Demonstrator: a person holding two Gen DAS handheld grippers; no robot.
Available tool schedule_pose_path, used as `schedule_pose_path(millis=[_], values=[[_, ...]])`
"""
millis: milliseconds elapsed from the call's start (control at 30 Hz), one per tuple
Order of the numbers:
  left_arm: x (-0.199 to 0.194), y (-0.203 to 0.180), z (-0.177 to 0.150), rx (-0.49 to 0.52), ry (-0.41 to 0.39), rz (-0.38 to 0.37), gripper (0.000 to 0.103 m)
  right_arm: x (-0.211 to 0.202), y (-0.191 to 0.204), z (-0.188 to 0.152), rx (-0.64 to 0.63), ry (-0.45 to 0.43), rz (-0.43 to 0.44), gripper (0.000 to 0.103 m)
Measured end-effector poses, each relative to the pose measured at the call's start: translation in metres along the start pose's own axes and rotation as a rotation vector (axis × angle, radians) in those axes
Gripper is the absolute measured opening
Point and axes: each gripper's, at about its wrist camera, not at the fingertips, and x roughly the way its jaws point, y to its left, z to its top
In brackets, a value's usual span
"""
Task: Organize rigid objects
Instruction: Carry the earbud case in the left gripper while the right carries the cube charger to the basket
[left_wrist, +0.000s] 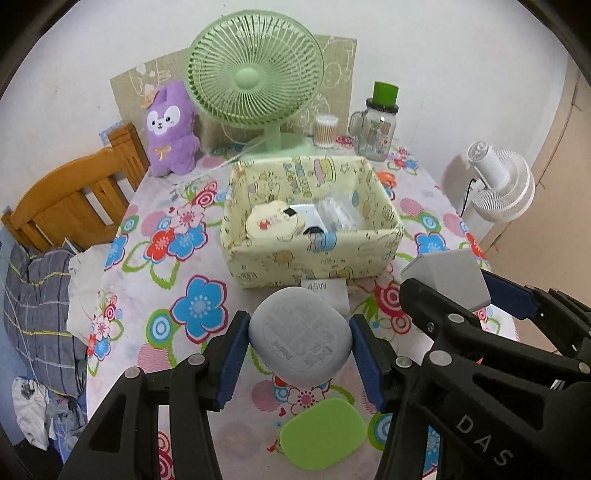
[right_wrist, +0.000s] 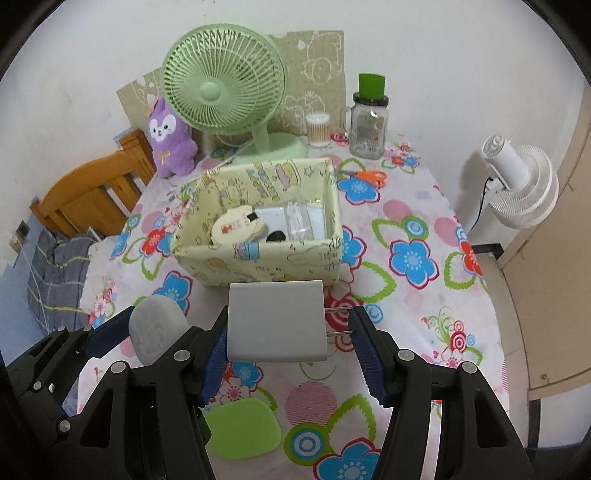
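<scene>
jaws clamped on grey case (left_wrist: 300, 334)

The grey rounded case (left_wrist: 300, 331), seen in the left wrist view, carries the word "Redmi" on its upturned face, with further small print around it too fine to read. A white paper slip (left_wrist: 325, 292) lying on the table just in front of the yellow patterned box (left_wrist: 314, 258) reads "45W". The black arm of the right gripper (left_wrist: 443, 291), in the same view, bears the white letters "DAS"; lettering on the box's inner wall cannot be made out.
</scene>
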Motion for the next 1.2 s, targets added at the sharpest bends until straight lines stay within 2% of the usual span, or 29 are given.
schedule_pose_path(millis=[733,1200], values=[[-0.022,-0.01,0.04,-0.022,-0.057,-0.034,0.057,-0.031,-0.008,0.041,-0.011,-0.07,-0.011,0.064],[0.011,-0.004,0.074,-0.038,-0.022,-0.05,0.057,0.0,-0.012,0.077,-0.002,-0.055,-0.016,0.064]])
